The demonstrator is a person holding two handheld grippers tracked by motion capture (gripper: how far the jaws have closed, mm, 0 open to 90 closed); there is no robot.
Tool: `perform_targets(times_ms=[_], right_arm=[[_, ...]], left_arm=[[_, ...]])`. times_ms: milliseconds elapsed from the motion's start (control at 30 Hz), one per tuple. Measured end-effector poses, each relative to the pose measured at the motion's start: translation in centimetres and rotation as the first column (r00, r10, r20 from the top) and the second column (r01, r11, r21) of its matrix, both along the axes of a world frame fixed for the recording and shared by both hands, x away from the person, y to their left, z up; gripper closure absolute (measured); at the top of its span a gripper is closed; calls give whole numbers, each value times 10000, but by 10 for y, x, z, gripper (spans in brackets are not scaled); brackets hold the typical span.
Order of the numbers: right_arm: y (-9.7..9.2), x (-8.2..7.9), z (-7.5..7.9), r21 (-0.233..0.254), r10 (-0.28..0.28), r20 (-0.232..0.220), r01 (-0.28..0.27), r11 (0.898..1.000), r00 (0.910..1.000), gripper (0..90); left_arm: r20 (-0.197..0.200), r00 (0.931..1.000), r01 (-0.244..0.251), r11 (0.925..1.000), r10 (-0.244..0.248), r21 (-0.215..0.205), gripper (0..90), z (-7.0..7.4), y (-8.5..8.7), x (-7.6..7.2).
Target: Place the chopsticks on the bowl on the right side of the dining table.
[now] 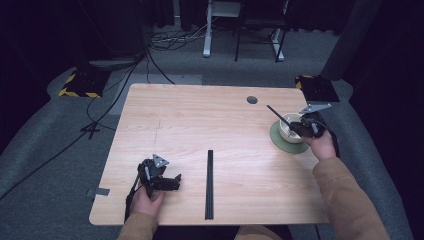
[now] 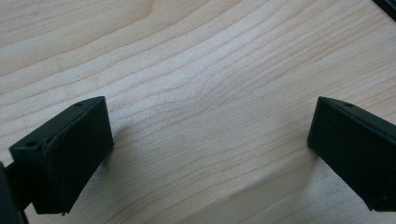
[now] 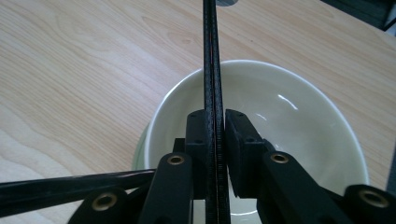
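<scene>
Chopstick [image 3: 213,70]: clamped in the right gripper [image 3: 215,135], above the bowl [image 3: 299,116].
Bowl: sat on a green saucer [image 1: 280,142], at the table's [image 1: 200,115] right edge.
Left gripper [image 2: 210,140]: jaws apart, nothing between, over bare wood.
Second chopstick [image 1: 209,185]: lay mid-table, near the front edge.

A light wooden table [image 1: 200,120] stood on grey carpet, with a round cable hole [image 1: 252,100] near its far edge. On it lay a pair of black chopsticks [image 1: 209,185], side by side near the front edge, and a green saucer [image 1: 287,142] at the right bore a pale bowl [image 1: 289,131].
</scene>
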State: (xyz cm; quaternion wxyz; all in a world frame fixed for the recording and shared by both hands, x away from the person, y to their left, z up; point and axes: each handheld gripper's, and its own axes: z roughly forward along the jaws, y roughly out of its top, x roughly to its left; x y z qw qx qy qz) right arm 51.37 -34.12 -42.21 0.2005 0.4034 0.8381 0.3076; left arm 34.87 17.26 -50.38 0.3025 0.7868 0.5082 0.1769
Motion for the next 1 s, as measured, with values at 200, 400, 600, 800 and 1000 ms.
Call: perform_targets(times_ms=[200, 400, 600, 800, 1000], right_arm=[[-8, -10, 9, 771, -222, 443, 187, 9969, 9988, 629], [-13, -32, 18, 971, -490, 753, 416, 9944, 9960, 537], [-27, -53, 17, 1447, -1534, 792, 1409, 9794, 9850, 424], [-35, -65, 5, 1100, -1626, 683, 1546, 9818, 9843, 416], [-37, -65, -5, 685, -1787, 574, 1747, 9822, 9822, 421]], left_arm=[[1, 10000, -2, 10000, 2, 4, 3, 0, 0, 0], [-1, 10000, -2, 10000, 2, 1, 3, 0, 0, 0], [0, 10000, -2, 10000, 2, -2, 3, 0, 0, 0], [20, 10000, -27, 10000, 27, 18, 3, 0, 0, 0], [21, 10000, -31, 10000, 31, 15, 3, 0, 0, 0]])
